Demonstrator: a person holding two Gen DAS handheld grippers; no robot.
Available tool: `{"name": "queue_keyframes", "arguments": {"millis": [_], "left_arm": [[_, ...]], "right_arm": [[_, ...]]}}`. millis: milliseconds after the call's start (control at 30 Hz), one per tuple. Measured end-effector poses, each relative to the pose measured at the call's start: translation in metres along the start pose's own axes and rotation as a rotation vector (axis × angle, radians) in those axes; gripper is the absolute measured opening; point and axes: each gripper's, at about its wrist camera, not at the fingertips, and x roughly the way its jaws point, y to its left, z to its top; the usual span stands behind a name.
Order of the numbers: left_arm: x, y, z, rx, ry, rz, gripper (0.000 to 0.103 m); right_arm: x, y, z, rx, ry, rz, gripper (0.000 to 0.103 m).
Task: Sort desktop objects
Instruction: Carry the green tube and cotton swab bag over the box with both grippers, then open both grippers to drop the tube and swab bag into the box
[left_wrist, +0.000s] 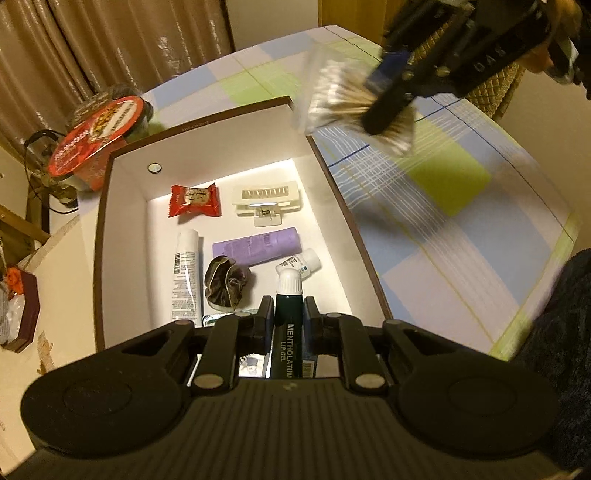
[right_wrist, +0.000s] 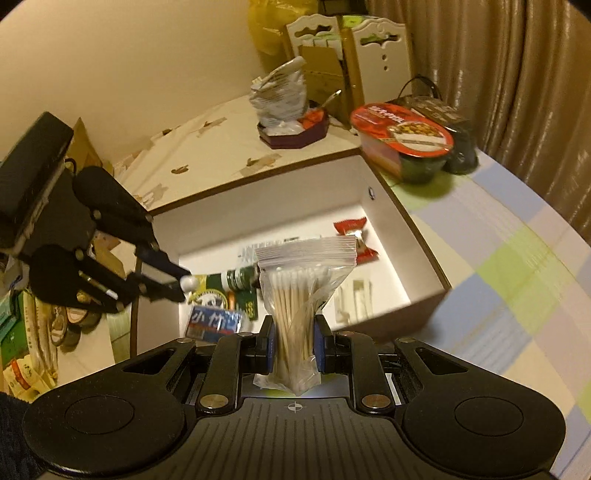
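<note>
My left gripper (left_wrist: 288, 310) is shut on a dark green lip gel tube (left_wrist: 289, 295) with a white cap, held over the near end of a white box (left_wrist: 99, 258) with a brown rim. Inside lie a red snack packet (left_wrist: 194, 199), a white hair clip (left_wrist: 266, 201), a purple tube (left_wrist: 256, 245), a white tube (left_wrist: 186, 273), a dark scrunchie (left_wrist: 225, 280) and a small white bottle (left_wrist: 301, 263). My right gripper (right_wrist: 295, 325) is shut on a clear zip bag of cotton swabs (right_wrist: 299, 291), above the box's (right_wrist: 391, 229) near edge. It shows blurred at the upper right (left_wrist: 388, 110).
A red-lidded instant noodle bowl (left_wrist: 96, 140) (right_wrist: 402, 144) stands beside the box's far corner. The checkered tablecloth (left_wrist: 443, 221) (right_wrist: 517, 258) spreads to the right of the box. A dark tray with crumpled wrappers (right_wrist: 291, 125) sits behind. The left gripper (right_wrist: 173, 280) reaches in from the left.
</note>
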Motion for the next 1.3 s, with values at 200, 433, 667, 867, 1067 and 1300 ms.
{"name": "queue_keyframes", "arguments": {"millis": [200,433,667,867,1067,1300], "left_arm": [[0.034,0.016,0.005,0.038,0.061,-0.025,0.013],[0.077,0.033,0.006,0.064,0.112,-0.067,0.013],[0.089,0.043,0.008,0.076,0.115,-0.073,0.029],[0.08,0.055,0.006,0.049,0.107,-0.073,0.03],[0.068,0.066,0.0,0.022,0.096,-0.047,0.031],[0.054,0.08,-0.004,-0.009,0.073,-0.023,0.033]], "right_arm": [[0.024,-0.006,0.02,0.003,0.027,-0.011,0.019],[0.038,-0.019,0.028,0.034,0.048,-0.02,0.019],[0.054,-0.032,0.036,0.063,0.072,-0.036,0.019],[0.072,-0.034,0.042,0.054,0.107,-0.032,0.02],[0.097,-0.036,0.046,0.039,0.143,-0.023,0.02],[0.122,-0.037,0.052,0.033,0.162,-0.026,0.02]]}}
